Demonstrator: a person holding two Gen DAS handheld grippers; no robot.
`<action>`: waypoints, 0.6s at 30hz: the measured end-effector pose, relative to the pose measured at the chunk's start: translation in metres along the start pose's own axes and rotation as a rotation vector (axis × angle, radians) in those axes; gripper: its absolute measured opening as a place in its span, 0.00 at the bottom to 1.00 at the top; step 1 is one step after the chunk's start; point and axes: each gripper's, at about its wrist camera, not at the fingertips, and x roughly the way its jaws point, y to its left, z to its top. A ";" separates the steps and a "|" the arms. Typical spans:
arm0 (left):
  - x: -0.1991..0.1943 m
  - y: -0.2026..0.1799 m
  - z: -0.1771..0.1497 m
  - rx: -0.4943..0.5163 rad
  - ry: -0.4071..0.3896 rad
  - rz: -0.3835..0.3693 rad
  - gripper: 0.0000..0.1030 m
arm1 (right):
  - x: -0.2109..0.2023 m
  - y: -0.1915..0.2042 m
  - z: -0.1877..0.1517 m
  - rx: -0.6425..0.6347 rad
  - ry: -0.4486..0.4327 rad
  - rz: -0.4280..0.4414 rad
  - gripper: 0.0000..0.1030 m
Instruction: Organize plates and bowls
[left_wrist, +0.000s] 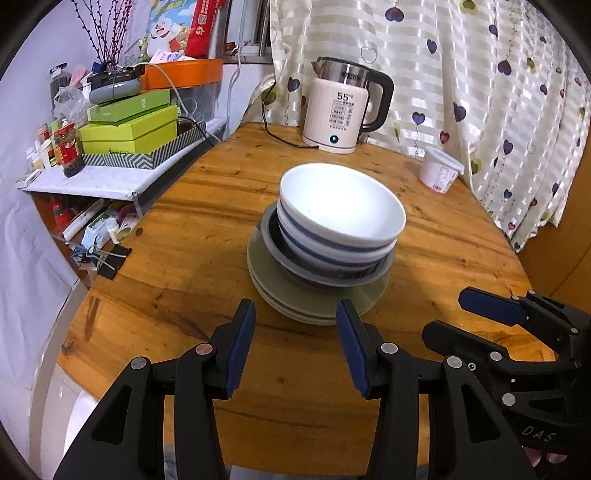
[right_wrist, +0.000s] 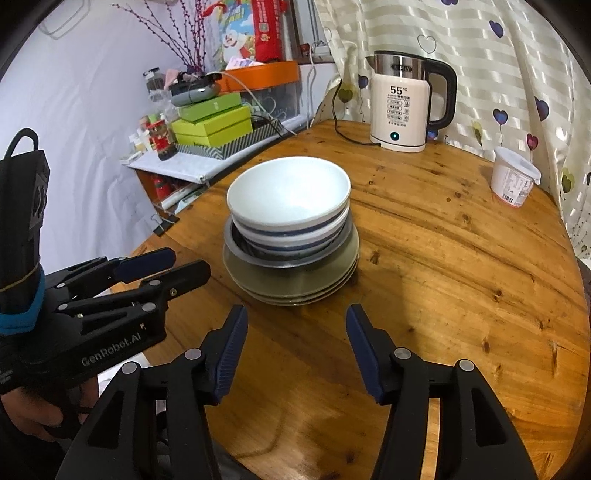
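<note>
One stack of dishes stands mid-table: several green plates (left_wrist: 280, 295) (right_wrist: 295, 291) at the bottom, a grey dish (left_wrist: 273, 243) (right_wrist: 236, 247) on them, and two white blue-striped bowls (left_wrist: 340, 206) (right_wrist: 288, 199) nested on top. My left gripper (left_wrist: 295, 306) (right_wrist: 188, 260) is open, just short of the stack's near edge, with nothing between its fingers. My right gripper (right_wrist: 297, 308) (left_wrist: 454, 317) is open beside it on the right, also empty and just short of the plates.
A white electric kettle (left_wrist: 336, 110) (right_wrist: 400, 107) with its cord stands at the back of the round wooden table (left_wrist: 184, 240). A white lidded tub (left_wrist: 439, 170) (right_wrist: 513, 181) sits at the back right by the curtain. A cluttered shelf with green boxes (left_wrist: 129, 129) borders the left.
</note>
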 end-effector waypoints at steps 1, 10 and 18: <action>0.001 -0.001 -0.001 0.005 0.001 0.007 0.45 | 0.001 0.000 0.000 0.000 0.003 0.000 0.54; 0.006 0.001 -0.002 0.005 0.010 0.038 0.45 | 0.010 0.001 0.000 -0.002 0.016 0.000 0.55; 0.013 0.002 -0.003 0.003 0.029 0.045 0.45 | 0.015 0.002 0.000 -0.004 0.028 0.006 0.55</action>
